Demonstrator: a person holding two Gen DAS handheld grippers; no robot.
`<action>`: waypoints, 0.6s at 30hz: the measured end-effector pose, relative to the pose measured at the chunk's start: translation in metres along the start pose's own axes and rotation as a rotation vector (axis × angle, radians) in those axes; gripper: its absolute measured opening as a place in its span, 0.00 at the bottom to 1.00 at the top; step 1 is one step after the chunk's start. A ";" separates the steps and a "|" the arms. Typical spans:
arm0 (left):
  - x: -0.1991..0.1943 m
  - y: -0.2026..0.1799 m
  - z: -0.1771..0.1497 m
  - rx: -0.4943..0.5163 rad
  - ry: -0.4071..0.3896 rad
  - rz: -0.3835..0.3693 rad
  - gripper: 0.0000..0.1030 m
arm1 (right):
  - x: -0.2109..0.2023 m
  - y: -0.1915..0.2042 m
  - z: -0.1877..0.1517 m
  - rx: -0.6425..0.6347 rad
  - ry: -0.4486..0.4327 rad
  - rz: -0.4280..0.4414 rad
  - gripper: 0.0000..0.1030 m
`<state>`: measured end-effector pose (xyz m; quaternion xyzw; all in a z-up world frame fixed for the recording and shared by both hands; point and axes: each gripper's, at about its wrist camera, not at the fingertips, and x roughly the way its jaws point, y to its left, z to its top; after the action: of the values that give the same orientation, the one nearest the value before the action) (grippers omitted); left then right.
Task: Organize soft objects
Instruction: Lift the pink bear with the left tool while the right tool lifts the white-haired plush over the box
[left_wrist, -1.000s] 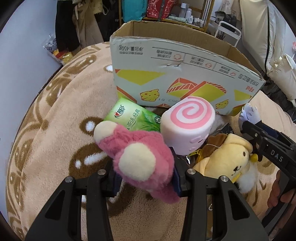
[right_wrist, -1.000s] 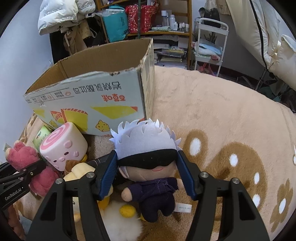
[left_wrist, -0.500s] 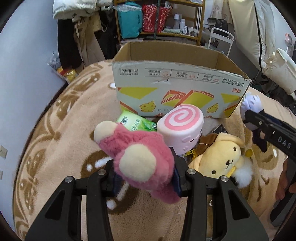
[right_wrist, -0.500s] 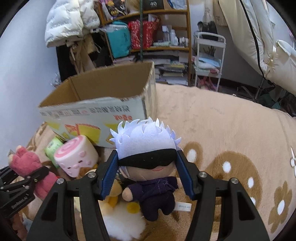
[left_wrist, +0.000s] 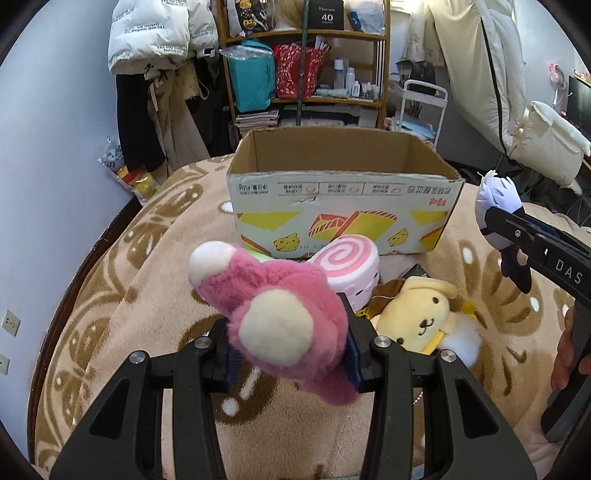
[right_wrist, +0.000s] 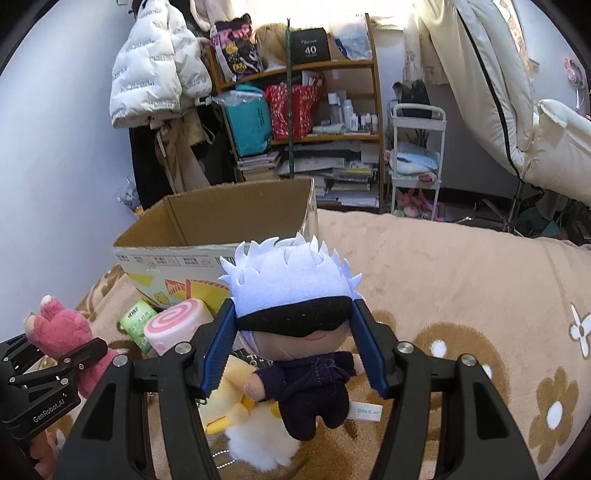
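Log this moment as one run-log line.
left gripper: shut on pink plush | right gripper: shut on white-haired doll | cardboard box: open, ahead

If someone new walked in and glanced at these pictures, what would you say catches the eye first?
Two toys held in the air: a fluffy pink plush clamped in the left gripper, and a white-haired doll squeezed by its head in the right gripper. Behind them an open cardboard box stands on the tan blanket, with a pink swirl cushion and a yellow dog plush lying before it.

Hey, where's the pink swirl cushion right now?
The swirl cushion lies on the blanket just in front of the cardboard box, between the green pack and the yellow dog plush; neither tool holds it.
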<state>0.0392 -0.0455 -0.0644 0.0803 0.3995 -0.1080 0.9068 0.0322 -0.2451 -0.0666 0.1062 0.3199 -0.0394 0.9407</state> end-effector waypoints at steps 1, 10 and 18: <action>-0.003 0.000 0.000 0.000 -0.010 0.004 0.42 | -0.004 0.001 0.000 0.001 -0.016 0.000 0.63; -0.046 0.004 0.002 -0.015 -0.193 0.081 0.42 | -0.037 0.001 0.003 0.011 -0.134 0.001 0.63; -0.081 0.010 0.008 -0.023 -0.331 0.117 0.42 | -0.060 0.017 0.009 -0.054 -0.233 -0.001 0.63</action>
<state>-0.0056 -0.0268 0.0020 0.0742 0.2404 -0.0621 0.9658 -0.0079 -0.2305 -0.0205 0.0757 0.2092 -0.0432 0.9740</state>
